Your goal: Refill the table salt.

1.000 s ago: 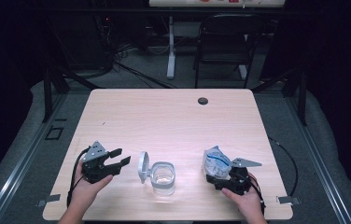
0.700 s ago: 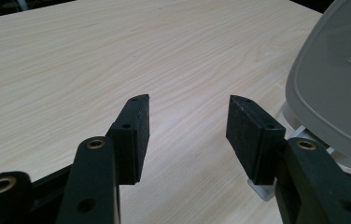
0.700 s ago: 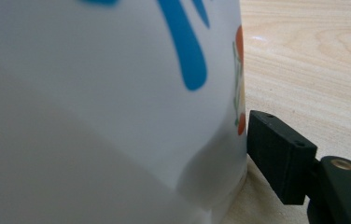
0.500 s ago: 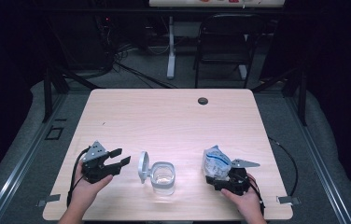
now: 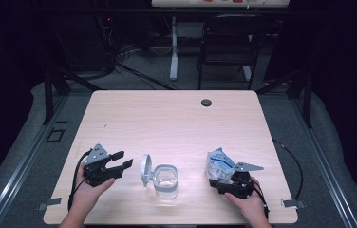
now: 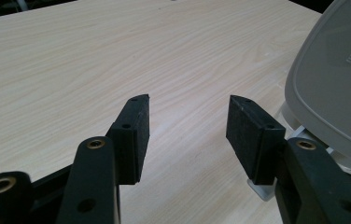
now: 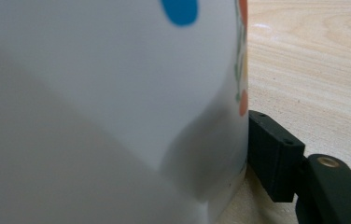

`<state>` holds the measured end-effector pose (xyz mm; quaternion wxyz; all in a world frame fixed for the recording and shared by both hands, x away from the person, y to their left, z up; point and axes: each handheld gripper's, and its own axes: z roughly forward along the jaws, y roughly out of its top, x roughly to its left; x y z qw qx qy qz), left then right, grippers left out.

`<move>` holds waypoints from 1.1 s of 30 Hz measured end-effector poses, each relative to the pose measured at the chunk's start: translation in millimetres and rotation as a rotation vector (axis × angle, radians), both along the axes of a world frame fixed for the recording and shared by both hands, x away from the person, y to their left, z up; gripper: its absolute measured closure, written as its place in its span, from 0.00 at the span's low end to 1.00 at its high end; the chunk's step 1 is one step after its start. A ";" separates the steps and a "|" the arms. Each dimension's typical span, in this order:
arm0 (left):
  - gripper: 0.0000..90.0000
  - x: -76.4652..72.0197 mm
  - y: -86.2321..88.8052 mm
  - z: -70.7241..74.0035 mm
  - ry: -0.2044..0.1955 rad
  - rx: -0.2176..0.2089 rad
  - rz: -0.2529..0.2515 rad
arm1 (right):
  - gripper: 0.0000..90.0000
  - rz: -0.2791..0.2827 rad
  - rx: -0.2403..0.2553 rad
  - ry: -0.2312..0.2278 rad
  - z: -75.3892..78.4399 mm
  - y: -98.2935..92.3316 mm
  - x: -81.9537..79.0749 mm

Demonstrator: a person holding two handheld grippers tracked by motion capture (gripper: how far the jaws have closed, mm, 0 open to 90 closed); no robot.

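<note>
A clear square container point(image 5: 166, 181) stands near the table's front edge, its grey lid point(image 5: 145, 169) hinged open and upright on its left side. My left gripper point(image 5: 117, 163) rests just left of the lid, open and with nothing between its jaws. In the left gripper view the gripper point(image 6: 187, 133) shows a wide gap, and the lid point(image 6: 337, 84) rises close at the right. My right gripper point(image 5: 225, 182) is shut on a white plastic bag point(image 5: 219, 164) with blue print, held upright right of the container. The bag point(image 7: 108, 93) presses against one black finger point(image 7: 274, 154); the other is hidden.
The light wooden table point(image 5: 176, 123) has a small dark grommet point(image 5: 206, 102) at the back right. A chair point(image 5: 229, 42) and cables stand on the dark floor beyond the far edge. Black cables trail off both front corners.
</note>
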<state>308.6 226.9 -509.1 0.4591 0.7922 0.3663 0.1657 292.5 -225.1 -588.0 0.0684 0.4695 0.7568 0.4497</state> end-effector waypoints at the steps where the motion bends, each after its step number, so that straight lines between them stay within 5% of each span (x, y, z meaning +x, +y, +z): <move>1: 0.56 0.1 0.0 -0.1 0.000 0.001 -0.001 | 0.45 0.004 0.001 0.000 0.1 -0.3 0.2; 33: 0.56 0.2 -0.1 -0.2 0.001 -0.001 0.001 | 0.54 0.043 0.001 -0.019 -0.6 -4.1 1.2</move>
